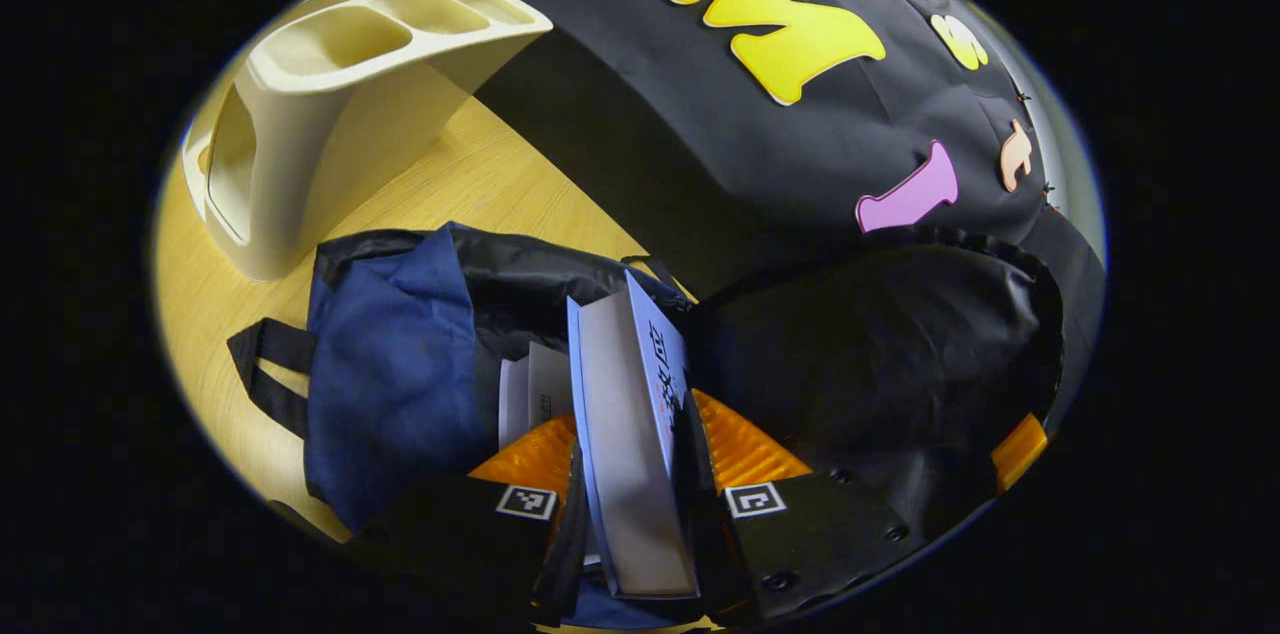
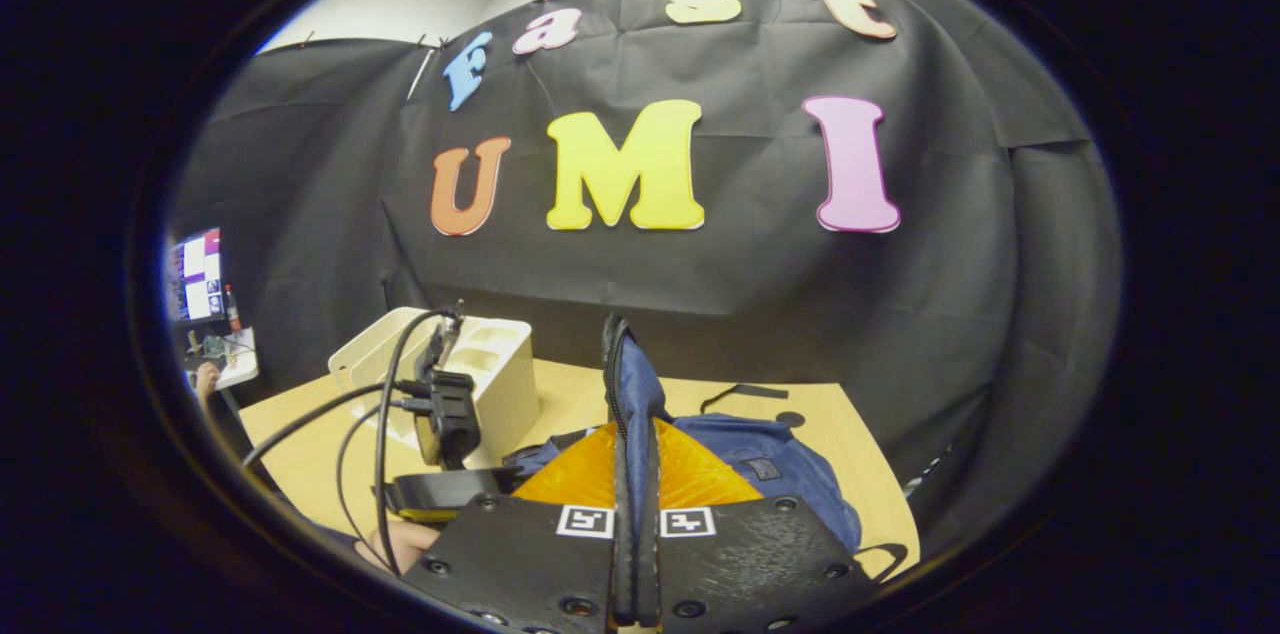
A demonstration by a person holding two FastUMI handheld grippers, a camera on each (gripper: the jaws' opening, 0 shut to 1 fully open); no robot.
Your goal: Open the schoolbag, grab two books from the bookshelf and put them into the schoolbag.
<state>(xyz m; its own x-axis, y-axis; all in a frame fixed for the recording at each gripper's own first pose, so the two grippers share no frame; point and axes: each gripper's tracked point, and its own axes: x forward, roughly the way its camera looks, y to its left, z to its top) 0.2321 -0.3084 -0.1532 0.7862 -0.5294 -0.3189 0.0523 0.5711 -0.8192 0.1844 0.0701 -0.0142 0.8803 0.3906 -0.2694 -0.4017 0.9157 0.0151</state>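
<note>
A: Your book [image 1: 630,434] hides most of the second book [image 1: 535,394] inside the schoolbag [image 1: 400,364].

B: And the far screen [image 2: 197,276]?

A: Too small to tell; the bookshelf [image 2: 500,364] sits partly behind your other gripper [image 2: 445,414]

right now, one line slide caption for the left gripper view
Left gripper lowers a book into the open schoolbag beside another book.

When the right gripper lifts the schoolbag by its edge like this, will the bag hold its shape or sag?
Probably sag. The schoolbag looks like thin cloth: the flap pinched by the right gripper stands up only where held, and the body lies flat on the table. It seems light; the book in the left gripper will add weight.
</note>
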